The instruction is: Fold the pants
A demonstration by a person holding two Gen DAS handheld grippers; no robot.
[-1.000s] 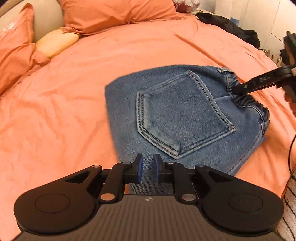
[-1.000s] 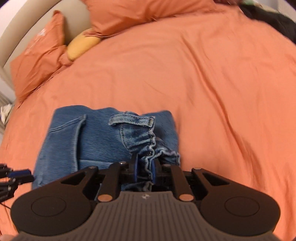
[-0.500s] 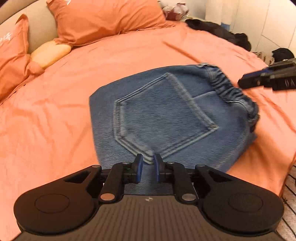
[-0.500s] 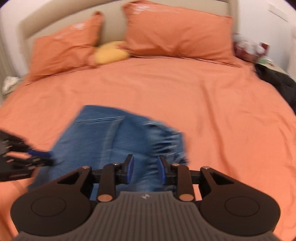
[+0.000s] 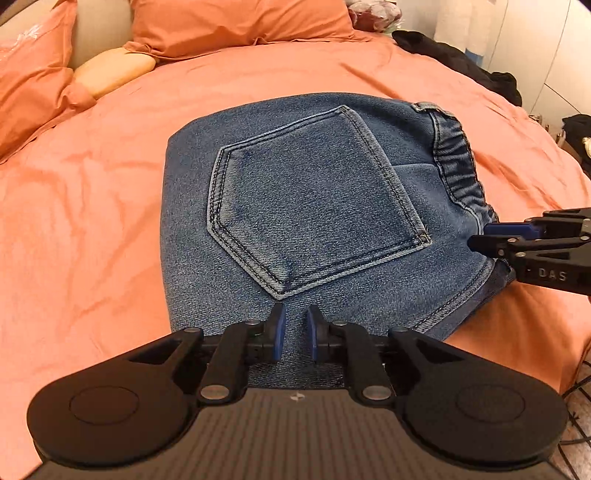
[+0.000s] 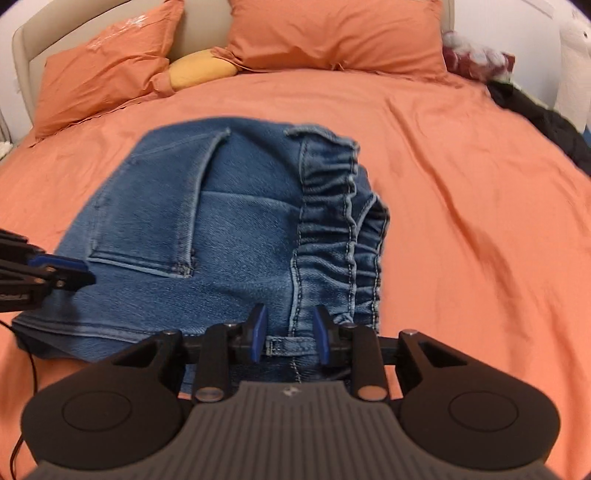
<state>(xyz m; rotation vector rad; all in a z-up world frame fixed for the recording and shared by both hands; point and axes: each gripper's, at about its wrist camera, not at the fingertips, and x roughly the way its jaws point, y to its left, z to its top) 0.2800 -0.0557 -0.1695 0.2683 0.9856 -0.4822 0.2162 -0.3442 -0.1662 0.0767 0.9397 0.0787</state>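
Observation:
The blue denim pants point(image 5: 314, 206) lie folded into a compact bundle on the orange bed, back pocket up, elastic waistband point(image 5: 456, 158) at the right. My left gripper point(image 5: 294, 326) hovers at the bundle's near edge with a narrow gap between its blue pads, holding nothing. My right gripper point(image 6: 289, 328) is open over the waistband point(image 6: 332, 236), empty. It also shows in the left wrist view point(image 5: 491, 236) at the bundle's right side. The left gripper's fingers point(image 6: 59, 271) show at the left of the right wrist view.
The orange bed cover point(image 5: 81, 206) surrounds the bundle. Orange pillows point(image 6: 332, 33) and a yellow cushion point(image 6: 199, 70) lie at the headboard. Dark clothing point(image 5: 458, 59) is heaped at the bed's far right edge. A cable point(image 6: 26, 354) hangs at the near left.
My right gripper opened and let go of the waistband, then pulled back. The left gripper stayed at the near edge while the view shifted over the bundle.

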